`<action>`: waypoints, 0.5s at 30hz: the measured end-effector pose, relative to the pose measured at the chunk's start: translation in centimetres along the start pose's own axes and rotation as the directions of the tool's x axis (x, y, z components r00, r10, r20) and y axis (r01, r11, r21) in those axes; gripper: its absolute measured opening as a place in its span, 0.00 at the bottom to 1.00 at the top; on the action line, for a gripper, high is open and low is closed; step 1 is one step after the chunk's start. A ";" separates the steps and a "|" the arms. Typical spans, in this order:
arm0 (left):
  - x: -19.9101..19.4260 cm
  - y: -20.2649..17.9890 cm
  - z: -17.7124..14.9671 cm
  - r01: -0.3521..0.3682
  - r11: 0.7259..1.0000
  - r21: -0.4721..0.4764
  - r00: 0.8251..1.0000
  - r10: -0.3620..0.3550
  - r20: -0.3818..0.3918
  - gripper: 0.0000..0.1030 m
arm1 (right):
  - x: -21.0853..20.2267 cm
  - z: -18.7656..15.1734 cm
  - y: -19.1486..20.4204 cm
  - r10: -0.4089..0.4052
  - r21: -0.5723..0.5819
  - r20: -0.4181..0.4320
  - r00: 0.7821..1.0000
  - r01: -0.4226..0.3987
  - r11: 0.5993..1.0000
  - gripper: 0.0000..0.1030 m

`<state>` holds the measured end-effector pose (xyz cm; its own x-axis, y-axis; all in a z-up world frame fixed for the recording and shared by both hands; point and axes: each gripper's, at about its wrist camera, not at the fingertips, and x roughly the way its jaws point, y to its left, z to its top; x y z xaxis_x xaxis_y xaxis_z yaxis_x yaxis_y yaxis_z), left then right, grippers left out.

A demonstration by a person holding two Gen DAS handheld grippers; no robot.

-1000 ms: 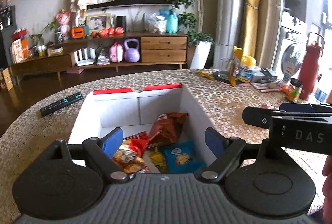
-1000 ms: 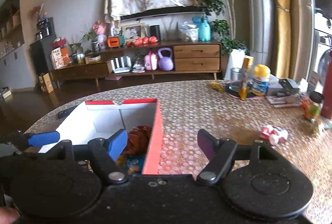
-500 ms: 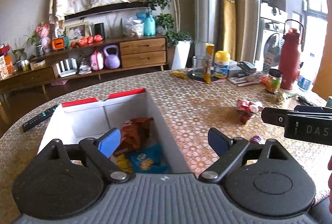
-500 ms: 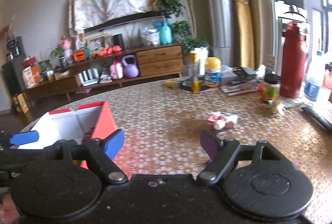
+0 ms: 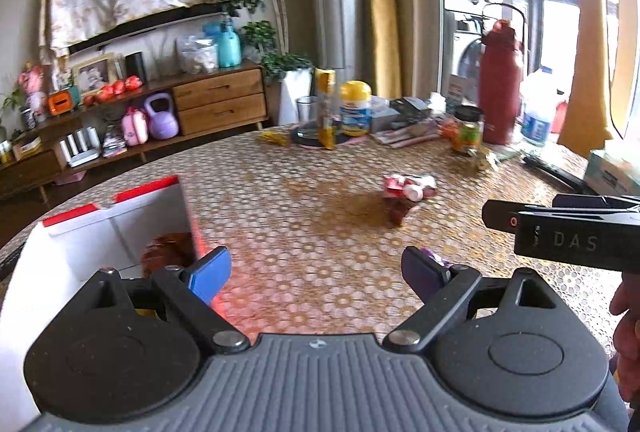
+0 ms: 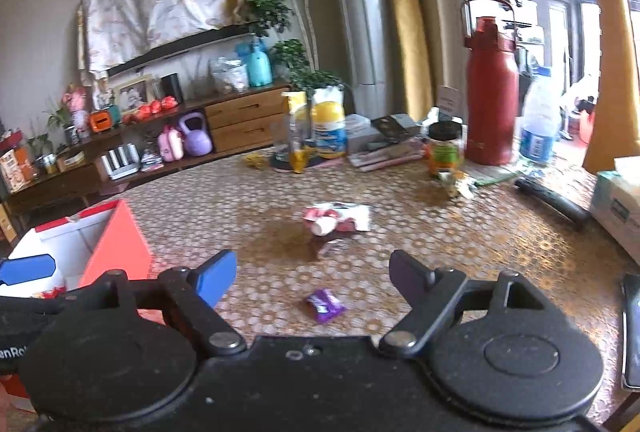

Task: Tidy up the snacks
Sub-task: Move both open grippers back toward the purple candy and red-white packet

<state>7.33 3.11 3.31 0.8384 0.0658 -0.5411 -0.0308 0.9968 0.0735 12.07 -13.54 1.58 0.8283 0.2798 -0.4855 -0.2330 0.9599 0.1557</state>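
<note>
Snacks left on the table (image 6: 460,272): a purple candy (image 6: 325,306) just ahead of your right gripper (image 6: 312,272), a red-white packet (image 6: 340,218) farther out. Both look light, soft and crinkly; pinch each across its middle. Right jaws are opening, nothing between them; left gripper (image 5: 316,268) is wide and empty. The box (image 5: 100,232) is cut off, its contents mostly hidden.
</note>
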 end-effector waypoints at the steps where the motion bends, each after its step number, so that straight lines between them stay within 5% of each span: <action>1: 0.3 -0.4 -0.1 0.005 1.000 0.005 1.000 -0.005 -0.004 0.90 | 0.1 -0.1 -0.4 -0.009 0.002 0.001 1.000 0.009 1.000 0.81; 15: 5.8 -6.0 -0.8 0.058 0.998 0.026 0.996 -0.056 -0.065 0.90 | 1.3 -1.6 -6.2 -0.091 0.053 -0.031 0.995 0.092 0.994 0.81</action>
<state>12.00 -2.49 -0.94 0.8015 0.0126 -0.5979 0.0319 0.9974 0.0639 13.75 -19.07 -1.36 0.8298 0.1918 -0.5241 -0.1281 0.9795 0.1557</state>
